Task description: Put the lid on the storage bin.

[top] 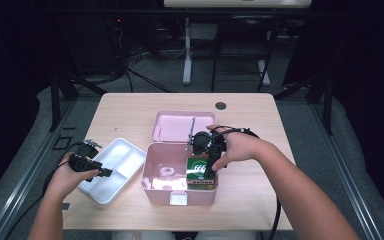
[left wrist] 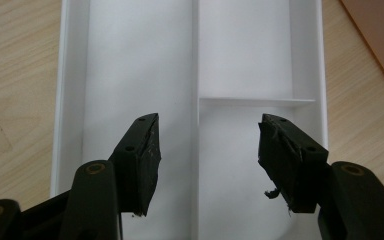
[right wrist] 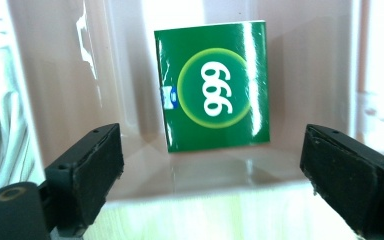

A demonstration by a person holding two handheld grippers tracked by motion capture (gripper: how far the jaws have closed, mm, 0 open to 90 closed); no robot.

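A pink box [top: 152, 192] stands open at the table's middle, its lid [top: 172, 126] laid back behind it. A green packet marked 999 [top: 200, 169] lies in the box's right part. My right gripper [top: 210, 167] hangs just above that packet. In the right gripper view the green packet [right wrist: 212, 87] lies against the pink inner wall [right wrist: 305, 65], and my right gripper [right wrist: 213, 131] is open with its jaws wide on either side, touching nothing. My left gripper [top: 106, 172] hovers open over a white divided tray [top: 125, 152]. In its own view, the left gripper [left wrist: 208, 122] holds nothing above the tray [left wrist: 140, 60].
A white rounded item [top: 168, 171] lies in the left part of the pink box. A round grommet hole [top: 220, 105] sits near the table's far edge. Bare wooden tabletop [top: 250, 195] lies right of the box and behind the lid. Chairs and table legs stand beyond the table.
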